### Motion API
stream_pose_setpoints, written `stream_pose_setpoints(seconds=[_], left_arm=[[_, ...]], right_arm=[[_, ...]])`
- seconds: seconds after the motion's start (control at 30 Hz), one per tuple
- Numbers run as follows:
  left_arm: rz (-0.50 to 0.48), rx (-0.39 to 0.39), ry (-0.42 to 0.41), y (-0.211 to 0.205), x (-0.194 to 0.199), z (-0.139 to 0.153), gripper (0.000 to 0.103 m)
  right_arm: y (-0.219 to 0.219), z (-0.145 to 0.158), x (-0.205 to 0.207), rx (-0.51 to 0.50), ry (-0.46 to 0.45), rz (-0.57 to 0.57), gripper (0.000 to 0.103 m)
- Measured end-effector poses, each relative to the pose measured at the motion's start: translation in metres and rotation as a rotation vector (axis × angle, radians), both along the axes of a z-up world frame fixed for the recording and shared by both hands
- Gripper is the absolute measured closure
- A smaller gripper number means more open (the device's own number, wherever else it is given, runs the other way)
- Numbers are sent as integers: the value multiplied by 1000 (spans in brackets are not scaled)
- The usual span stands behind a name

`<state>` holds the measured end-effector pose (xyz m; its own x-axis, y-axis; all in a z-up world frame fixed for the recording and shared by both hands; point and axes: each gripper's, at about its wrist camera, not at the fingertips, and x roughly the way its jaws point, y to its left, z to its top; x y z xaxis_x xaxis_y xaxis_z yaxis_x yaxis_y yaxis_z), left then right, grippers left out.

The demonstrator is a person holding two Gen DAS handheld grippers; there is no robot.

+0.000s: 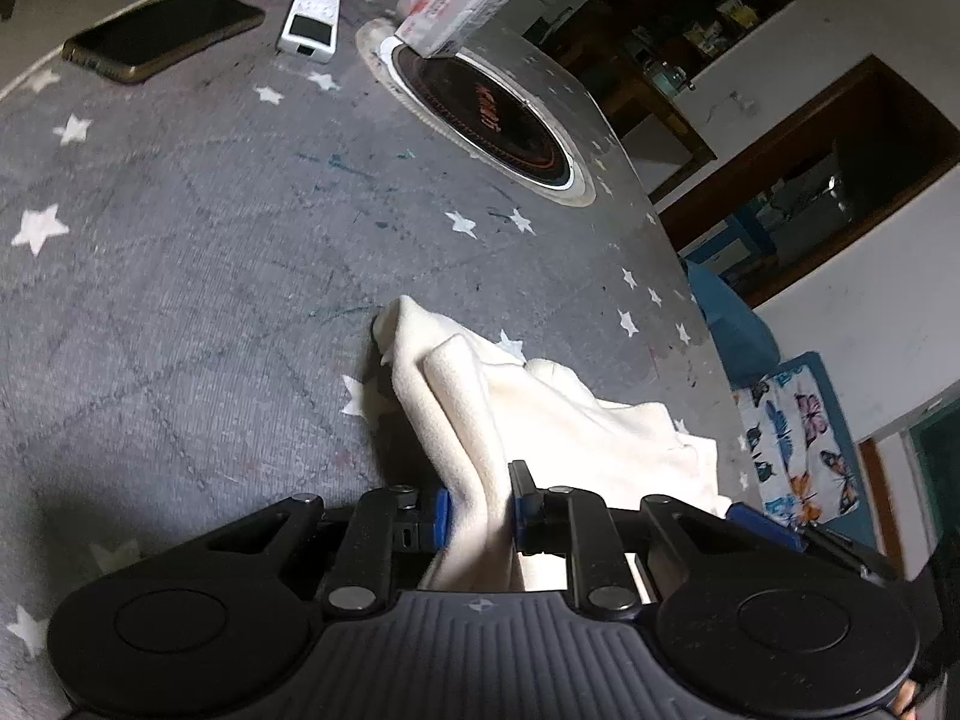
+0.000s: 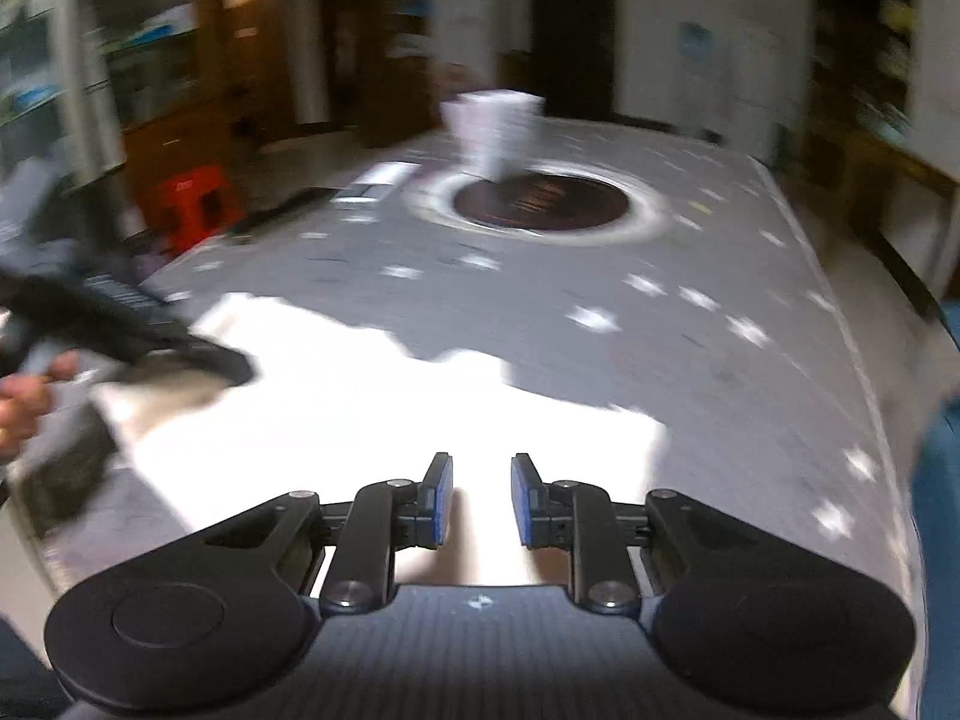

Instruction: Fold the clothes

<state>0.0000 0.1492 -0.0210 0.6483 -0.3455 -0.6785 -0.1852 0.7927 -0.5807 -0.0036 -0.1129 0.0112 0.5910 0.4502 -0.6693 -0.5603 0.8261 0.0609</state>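
A cream-white garment [image 1: 540,414] lies rumpled on the grey star-patterned table cover [image 1: 180,276]. My left gripper [image 1: 480,510] is shut on a raised fold of it, the cloth pinched between the blue pads. In the blurred right wrist view the same garment [image 2: 384,408] spreads bright white below my right gripper [image 2: 480,498]. Its jaws stand apart with nothing between them, hovering over the cloth's near edge. The left gripper [image 2: 150,348] and the hand holding it show at the left of that view.
A dark phone [image 1: 162,33], a small white device [image 1: 309,24] and a wrapped tissue pack [image 1: 453,3] lie at the far side. A round black cooktop [image 1: 492,120] is set into the table. The table edge curves off to the right; shelves and doorways stand beyond.
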Motion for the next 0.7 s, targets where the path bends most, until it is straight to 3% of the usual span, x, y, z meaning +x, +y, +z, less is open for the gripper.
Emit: stream_pose_setpoints(seconds=[0.13, 0.4, 0.53, 0.7], left_arm=[[-7, 30, -1, -4, 1, 2, 83], [-17, 58, -2, -6, 3, 3, 83], [-27, 94, -10, -11, 4, 5, 83], [-42, 138, -26, -15, 6, 10, 88]], right_arm=[[-25, -13, 16, 38, 49, -102, 71], [-36, -31, 29, 145, 94, -163, 66], [-34, -32, 29, 177, 115, -142, 88], [-31, -26, 25, 179, 104, -154, 94]])
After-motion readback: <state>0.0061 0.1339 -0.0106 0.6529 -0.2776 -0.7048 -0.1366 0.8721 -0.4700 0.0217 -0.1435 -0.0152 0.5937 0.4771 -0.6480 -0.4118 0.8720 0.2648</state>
